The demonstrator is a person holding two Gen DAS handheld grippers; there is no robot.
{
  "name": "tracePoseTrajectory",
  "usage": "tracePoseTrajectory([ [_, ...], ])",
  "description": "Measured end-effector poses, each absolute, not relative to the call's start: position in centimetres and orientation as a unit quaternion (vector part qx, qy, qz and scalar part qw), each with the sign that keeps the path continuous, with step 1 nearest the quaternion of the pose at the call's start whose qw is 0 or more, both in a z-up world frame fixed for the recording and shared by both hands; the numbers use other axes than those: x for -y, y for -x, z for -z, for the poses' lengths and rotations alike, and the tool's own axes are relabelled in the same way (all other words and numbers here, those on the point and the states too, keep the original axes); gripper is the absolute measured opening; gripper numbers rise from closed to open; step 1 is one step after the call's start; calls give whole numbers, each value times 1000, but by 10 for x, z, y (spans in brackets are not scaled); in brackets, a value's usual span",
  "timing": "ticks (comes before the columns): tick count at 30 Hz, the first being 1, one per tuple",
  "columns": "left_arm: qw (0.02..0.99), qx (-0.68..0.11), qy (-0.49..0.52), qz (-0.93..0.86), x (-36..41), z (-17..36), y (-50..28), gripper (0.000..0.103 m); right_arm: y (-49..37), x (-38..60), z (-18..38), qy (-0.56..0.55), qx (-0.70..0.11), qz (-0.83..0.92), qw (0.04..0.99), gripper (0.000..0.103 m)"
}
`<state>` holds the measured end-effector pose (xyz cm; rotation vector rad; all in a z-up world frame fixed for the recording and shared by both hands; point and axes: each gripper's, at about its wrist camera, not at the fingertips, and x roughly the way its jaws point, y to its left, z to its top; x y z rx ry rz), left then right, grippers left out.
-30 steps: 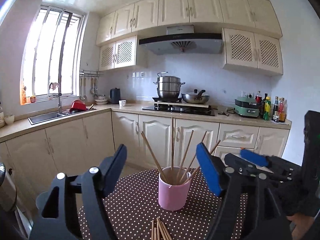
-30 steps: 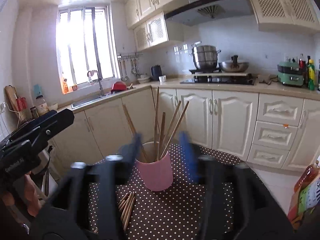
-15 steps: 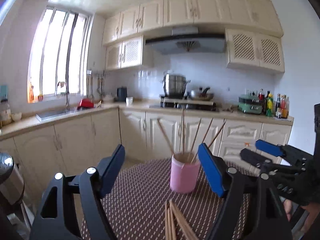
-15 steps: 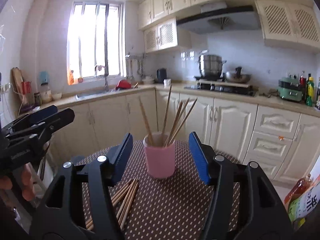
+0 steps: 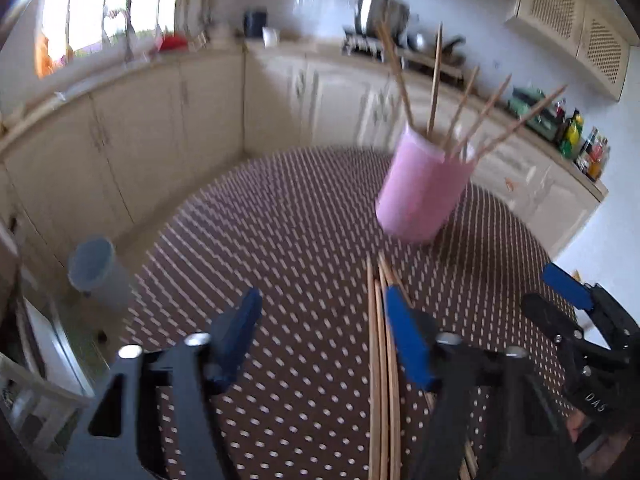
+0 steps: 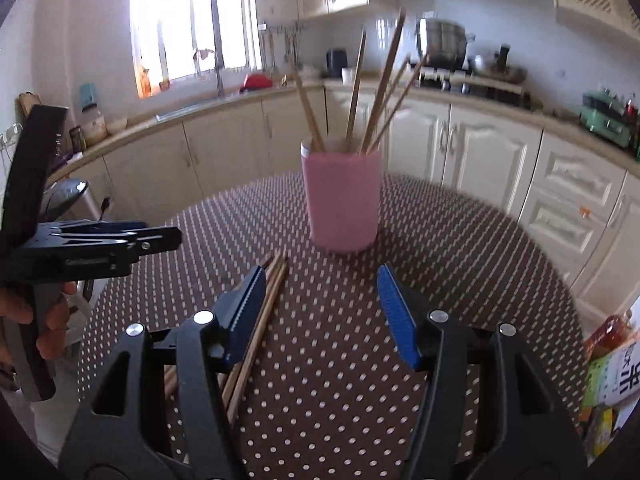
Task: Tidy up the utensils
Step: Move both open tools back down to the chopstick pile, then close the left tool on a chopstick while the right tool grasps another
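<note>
Jaws apart, left gripper (image 5: 322,318) just closing, loose chopsticks (image 5: 382,360) beside right pad

A brown dotted table (image 6: 460,264) carries a pink cup (image 6: 342,200) and loose chopsticks (image 6: 264,304).

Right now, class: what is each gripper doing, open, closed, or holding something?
Left gripper: open, holding nothing; its jaws have just been closing, over the loose chopsticks.
Right gripper: open, holding nothing, facing the pink cup.

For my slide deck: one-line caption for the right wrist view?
Open right gripper over loose chopsticks before a pink cup on the dotted table.
</note>
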<state>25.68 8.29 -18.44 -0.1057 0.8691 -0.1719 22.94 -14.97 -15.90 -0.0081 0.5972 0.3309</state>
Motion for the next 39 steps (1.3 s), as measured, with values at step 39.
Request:
tracePoseTrajectory([
  [39, 844, -527, -42, 86, -20, 226, -306, 37, -266, 141, 204, 3, -401, -178, 899, 58],
])
